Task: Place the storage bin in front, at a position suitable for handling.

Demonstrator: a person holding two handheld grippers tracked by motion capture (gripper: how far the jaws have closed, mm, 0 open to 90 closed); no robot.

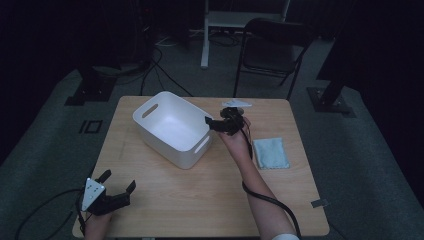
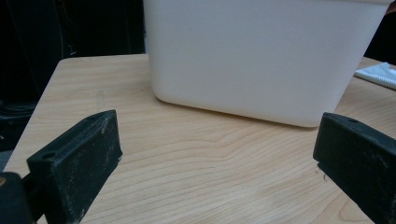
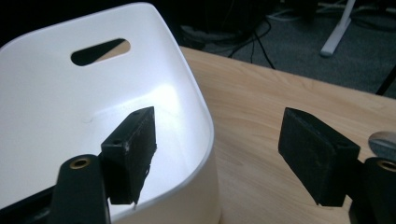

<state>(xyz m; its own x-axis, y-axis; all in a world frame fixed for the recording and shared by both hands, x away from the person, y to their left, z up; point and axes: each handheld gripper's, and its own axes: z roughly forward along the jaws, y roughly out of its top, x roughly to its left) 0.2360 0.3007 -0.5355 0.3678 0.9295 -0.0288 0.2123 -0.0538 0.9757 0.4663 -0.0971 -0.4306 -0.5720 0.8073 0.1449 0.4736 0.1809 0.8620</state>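
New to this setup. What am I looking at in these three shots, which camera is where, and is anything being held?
There is no robot arm here: a person holds a handheld two-jaw tool in each hand. The high view looks down on a wooden table. The other two pictures come from cameras riding on the tools, looking along their black jaws.

On the table are a white bin with handle slots, a pale blue cloth and a small white item at the far edge that is too small to identify.

The left gripper rests open near the front left corner. The right gripper is open at the bin's rim, one jaw inside and one outside. Neither grips anything.
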